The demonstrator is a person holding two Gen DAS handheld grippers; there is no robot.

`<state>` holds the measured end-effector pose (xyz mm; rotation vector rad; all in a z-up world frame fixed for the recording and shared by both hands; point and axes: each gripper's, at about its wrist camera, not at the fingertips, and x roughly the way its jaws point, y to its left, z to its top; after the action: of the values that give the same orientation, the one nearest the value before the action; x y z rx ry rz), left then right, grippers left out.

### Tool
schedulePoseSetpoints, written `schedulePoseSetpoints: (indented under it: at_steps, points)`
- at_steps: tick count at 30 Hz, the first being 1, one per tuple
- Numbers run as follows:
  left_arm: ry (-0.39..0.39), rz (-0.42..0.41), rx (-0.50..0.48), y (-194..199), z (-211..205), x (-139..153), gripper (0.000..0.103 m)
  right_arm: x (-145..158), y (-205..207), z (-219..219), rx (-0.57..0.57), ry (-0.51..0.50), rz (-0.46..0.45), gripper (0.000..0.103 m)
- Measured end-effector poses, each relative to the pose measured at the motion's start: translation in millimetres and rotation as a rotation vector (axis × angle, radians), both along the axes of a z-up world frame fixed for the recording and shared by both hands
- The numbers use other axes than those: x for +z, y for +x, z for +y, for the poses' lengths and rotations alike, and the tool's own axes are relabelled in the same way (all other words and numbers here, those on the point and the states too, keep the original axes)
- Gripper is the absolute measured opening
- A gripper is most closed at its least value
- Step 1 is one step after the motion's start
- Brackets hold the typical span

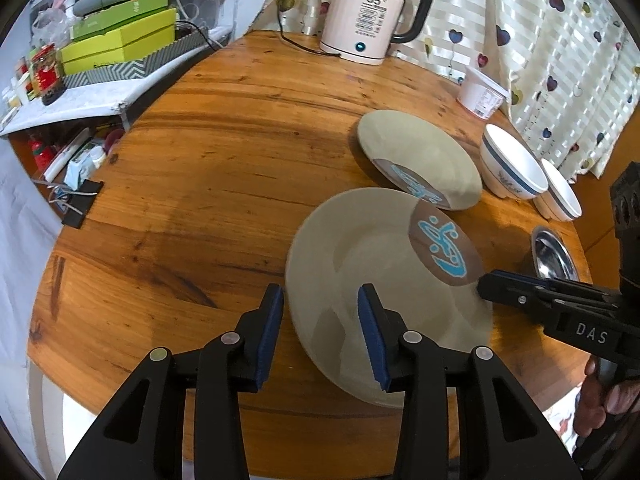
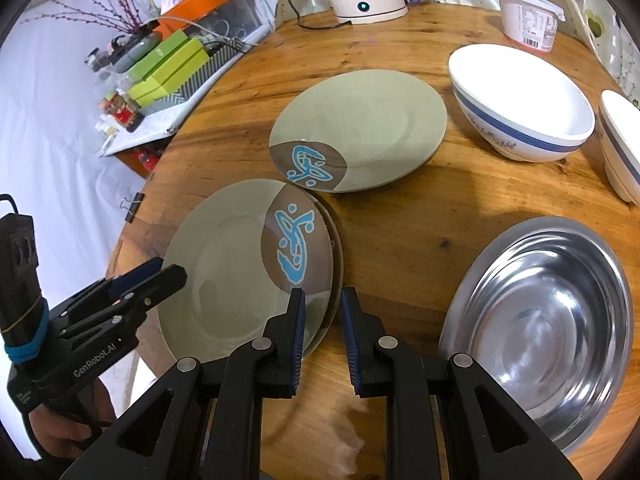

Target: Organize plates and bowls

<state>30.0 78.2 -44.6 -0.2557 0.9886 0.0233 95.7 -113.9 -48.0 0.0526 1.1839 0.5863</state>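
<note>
Gripping the rim of the near plate (image 2: 240,264), the right claw (image 2: 322,336) steadies it on a second plate underneath. Across it, the left claw (image 1: 320,328) is let go, straddling the rim. Farther off sit another plate (image 2: 360,128) and bowls (image 2: 520,104).

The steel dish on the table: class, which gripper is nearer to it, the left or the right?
Right. The right gripper sits at the near plate's edge, just beside the steel dish. The left gripper is at that plate's opposite rim, farther away.
</note>
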Motion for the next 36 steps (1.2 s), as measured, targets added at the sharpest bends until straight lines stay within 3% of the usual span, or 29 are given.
schedulePoseSetpoints:
  at_steps: [24, 36]
  points:
    - [-0.032, -0.021, 0.038, -5, 16, 7, 0.042, 10, -2, -11, -0.017, 0.040, -0.018, 0.019]
    - [-0.023, -0.072, 0.044, -8, 17, 28, 0.042, 33, -5, -24, -0.035, 0.087, -0.080, 0.041]
